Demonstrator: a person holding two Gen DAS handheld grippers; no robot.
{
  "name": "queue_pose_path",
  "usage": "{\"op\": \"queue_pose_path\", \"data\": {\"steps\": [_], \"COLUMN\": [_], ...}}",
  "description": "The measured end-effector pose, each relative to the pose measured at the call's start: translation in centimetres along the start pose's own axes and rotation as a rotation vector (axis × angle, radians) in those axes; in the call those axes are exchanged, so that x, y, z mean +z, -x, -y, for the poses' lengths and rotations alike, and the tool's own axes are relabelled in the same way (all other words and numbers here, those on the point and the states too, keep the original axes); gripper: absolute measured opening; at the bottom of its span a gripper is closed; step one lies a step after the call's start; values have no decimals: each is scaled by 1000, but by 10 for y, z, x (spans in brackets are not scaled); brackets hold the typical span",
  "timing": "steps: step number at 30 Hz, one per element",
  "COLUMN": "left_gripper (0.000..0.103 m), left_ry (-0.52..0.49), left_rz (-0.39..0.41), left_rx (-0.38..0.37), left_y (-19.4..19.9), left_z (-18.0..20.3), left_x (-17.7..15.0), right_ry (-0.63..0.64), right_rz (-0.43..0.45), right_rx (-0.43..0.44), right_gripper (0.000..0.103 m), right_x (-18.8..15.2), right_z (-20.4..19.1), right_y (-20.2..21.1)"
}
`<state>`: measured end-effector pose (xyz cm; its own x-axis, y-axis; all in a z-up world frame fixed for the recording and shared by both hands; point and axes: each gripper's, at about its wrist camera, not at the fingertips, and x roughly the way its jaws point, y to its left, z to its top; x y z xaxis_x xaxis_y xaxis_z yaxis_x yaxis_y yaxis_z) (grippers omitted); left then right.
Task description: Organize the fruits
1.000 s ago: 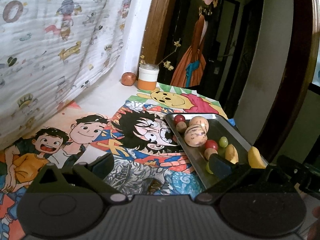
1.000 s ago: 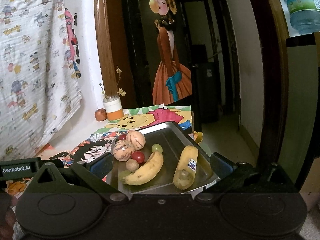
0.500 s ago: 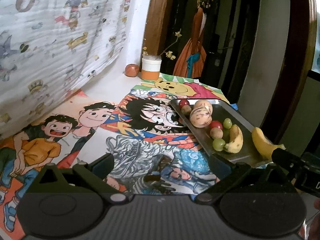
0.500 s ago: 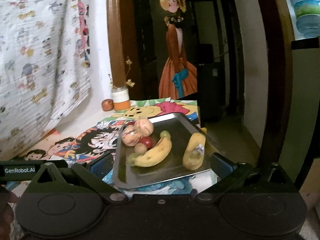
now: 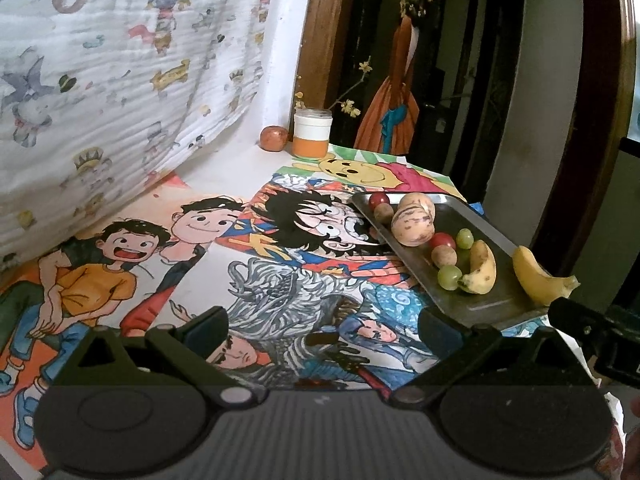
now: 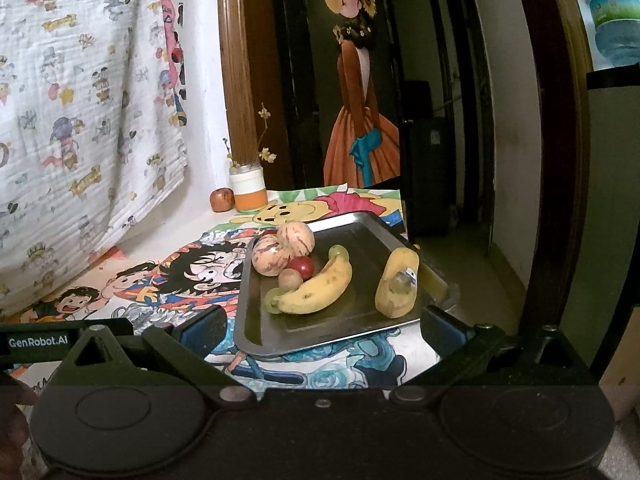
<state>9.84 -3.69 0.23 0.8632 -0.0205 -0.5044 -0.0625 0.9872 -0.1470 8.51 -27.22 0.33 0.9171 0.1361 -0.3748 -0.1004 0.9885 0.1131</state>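
Bananas (image 6: 316, 290) and small fruits lie on a metal tray (image 6: 256, 336) just ahead of the right gripper (image 6: 322, 330), which hovers level, spread and empty; the left gripper (image 5: 322, 326), likewise spread, hangs left of the tray.

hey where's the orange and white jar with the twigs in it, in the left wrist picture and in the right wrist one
Left wrist view: the jar stands upper centre, at the table's far edge by the wall.
Right wrist view: the jar stands left of centre, above and beyond the metal tray.
Shared landmark: the small reddish round fruit sits just left of the jar in both views.
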Motion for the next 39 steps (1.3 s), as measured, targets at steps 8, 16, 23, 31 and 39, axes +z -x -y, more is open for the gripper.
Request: {"op": "queue_pose_path", "data": {"steps": [8,16,23,31,39], "left_gripper": [103,103,103,103,103], "left_ry": [1,0,5,-11,-13], "left_rz": [9,20,31,43,60], "left_rx": [-5,0,1,-5,-8], "left_y": [0,4,8,12,18], "left_z": [0,-2,-6,-5,-6], "left_x": [-1,-5,-9,-15,-19], "right_ry": [-3,2,8,18,24], "right_rz": [5,1,3,19,26], "right_rx": [-4,1,6,6,12], "right_gripper": [102,102,102,102,102], "right_x": [-2,-8,-13,-18,-21], "right_z": [3,3,2,0,-1], "right_y": [1,3,7,13,18]}}
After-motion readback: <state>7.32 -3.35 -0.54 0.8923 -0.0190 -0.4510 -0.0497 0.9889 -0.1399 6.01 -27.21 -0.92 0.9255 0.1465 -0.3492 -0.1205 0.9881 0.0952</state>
